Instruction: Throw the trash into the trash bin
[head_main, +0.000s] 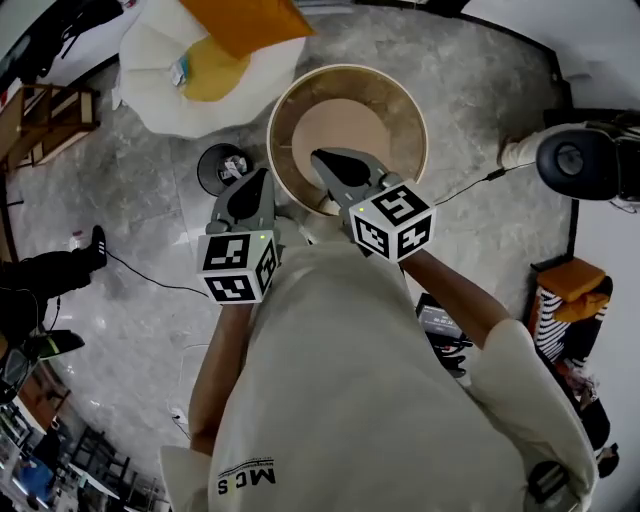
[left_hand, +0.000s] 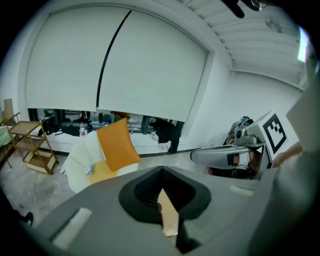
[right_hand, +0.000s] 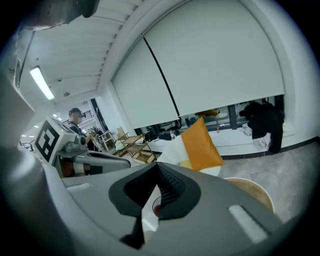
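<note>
The trash bin (head_main: 404, 92) is a round tub with a pale rim and a brown inside, standing on the floor ahead of me; its rim also shows in the right gripper view (right_hand: 264, 192). My right gripper (head_main: 320, 157) is over the bin's near side. It is shut (right_hand: 158, 168) on a white scrap with a red mark (right_hand: 150, 211). My left gripper (head_main: 264, 178) hangs just outside the bin's left rim. Its jaws (left_hand: 161, 171) are shut on a tan strip of paper (left_hand: 168, 215).
A white armchair (head_main: 165, 95) with an orange cushion (head_main: 245, 22) stands behind the bin on the left. Beside the bin's left rim is a small black round object (head_main: 222, 166). A wooden shelf (head_main: 45, 115) is far left, black equipment (head_main: 580, 160) far right, and a cable (head_main: 150, 280) crosses the floor.
</note>
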